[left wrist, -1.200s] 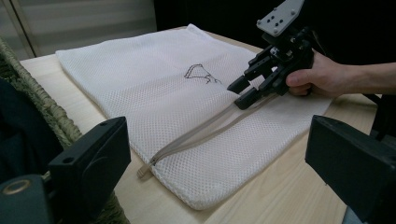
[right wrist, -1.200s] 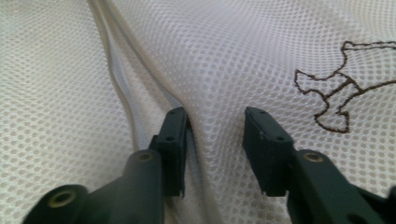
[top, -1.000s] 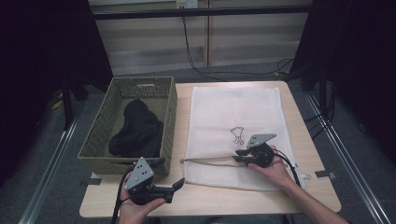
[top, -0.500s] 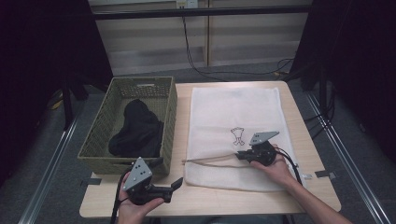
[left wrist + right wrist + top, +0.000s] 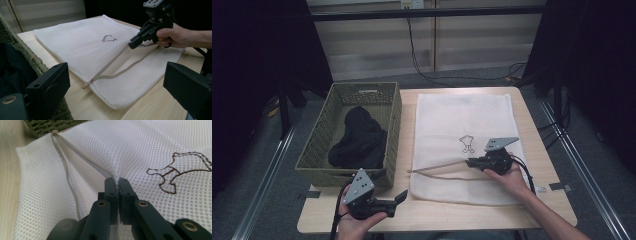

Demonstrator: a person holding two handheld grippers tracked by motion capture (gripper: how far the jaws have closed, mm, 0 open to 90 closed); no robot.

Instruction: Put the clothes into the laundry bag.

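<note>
Mesh laundry bag (image 5: 464,145) lay flat on the right part of the wooden table (image 5: 542,200), its zipper partly opened.

At the left a woven green basket (image 5: 324,150) held a crumpled black garment (image 5: 359,140). Near the table's front edge, just before the basket, the left gripper (image 5: 398,198) rested with its jaws spread and nothing between them. Further right, the right gripper (image 5: 117,182) was clenched on the bag's top mesh layer beside the zipper (image 5: 110,66), raising a small ridge of fabric. The bag was a fine white honeycomb net, soft and limp, with a brown outline motif (image 5: 182,171) stitched on it; the zipper tape was pale grey. With so thin a pinch, the net would probably slip free if pulled sharply, or both layers might rise together and keep the mouth closed.
</note>
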